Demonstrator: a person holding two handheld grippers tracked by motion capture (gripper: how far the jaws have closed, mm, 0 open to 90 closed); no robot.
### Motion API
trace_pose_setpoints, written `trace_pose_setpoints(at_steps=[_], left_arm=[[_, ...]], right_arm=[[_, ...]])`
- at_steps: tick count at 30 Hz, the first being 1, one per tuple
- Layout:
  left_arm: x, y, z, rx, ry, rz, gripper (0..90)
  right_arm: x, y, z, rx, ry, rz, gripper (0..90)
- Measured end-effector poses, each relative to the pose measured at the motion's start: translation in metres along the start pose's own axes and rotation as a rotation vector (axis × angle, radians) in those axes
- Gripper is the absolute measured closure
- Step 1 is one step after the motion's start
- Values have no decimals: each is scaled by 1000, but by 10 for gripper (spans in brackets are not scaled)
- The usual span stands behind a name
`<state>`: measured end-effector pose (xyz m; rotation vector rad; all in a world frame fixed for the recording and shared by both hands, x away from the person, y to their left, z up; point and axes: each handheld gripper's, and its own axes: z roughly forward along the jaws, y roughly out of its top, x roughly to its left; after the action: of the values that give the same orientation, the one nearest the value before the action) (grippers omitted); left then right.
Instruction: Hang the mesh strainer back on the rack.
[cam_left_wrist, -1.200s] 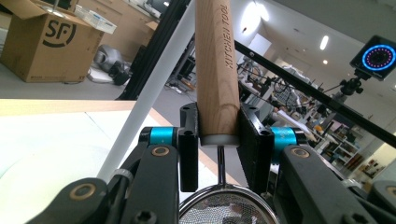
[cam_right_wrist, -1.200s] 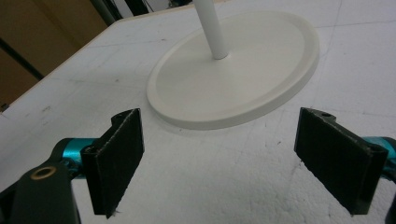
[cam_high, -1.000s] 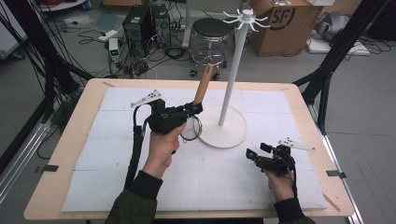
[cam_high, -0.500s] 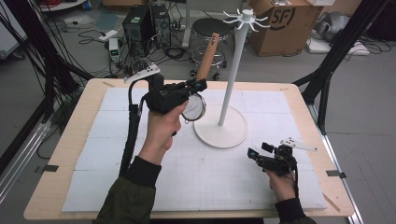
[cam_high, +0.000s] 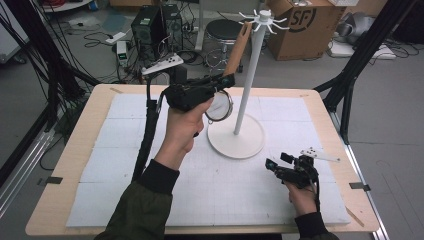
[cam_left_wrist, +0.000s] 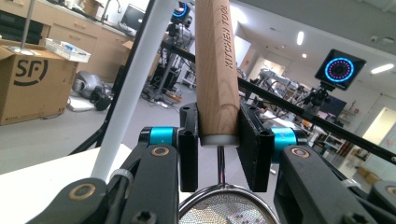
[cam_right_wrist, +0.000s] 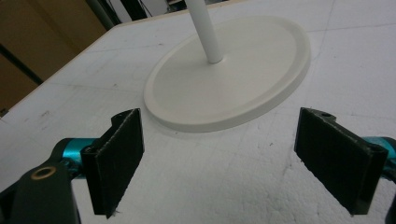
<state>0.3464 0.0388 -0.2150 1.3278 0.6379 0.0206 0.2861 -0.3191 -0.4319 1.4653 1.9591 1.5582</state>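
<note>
We see one strainer (cam_high: 220, 106) raised above the tabletop's far middle, wooden handle (cam_left_wrist: 217, 70) upright, round mesh bowl empty below. Our left gripper (cam_high: 226, 80) grasps that handle just above the bowl. Beside it stands one white hook stand (cam_high: 236, 142). Near the right front corner, our right gripper (cam_high: 270, 165) rests released.

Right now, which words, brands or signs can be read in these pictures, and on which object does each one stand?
"KITCHEN TOOL": on the strainer's wooden handle, printed along its length.
"SF": on the cardboard box on the floor; the same mark shows in the high view.
Screens with blue rings: no readable text.
</note>
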Motion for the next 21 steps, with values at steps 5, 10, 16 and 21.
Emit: trace_pose_setpoints(at_steps=[5,10,16,21], left_arm=[[4,2,7,-2,0,-15,715],[4,0,12,2,-19,-20,715],[7,0,15,-2,2,-12,715],[9,-1,17,1,5,-11,714]], right_arm=[[0,0,-1,-3,1,-1,148],[-1,0,-2,-5,1,-1,148],[-1,0,-2,-4,3,-1,148],[-1,0,-2,-6,4,2,148]])
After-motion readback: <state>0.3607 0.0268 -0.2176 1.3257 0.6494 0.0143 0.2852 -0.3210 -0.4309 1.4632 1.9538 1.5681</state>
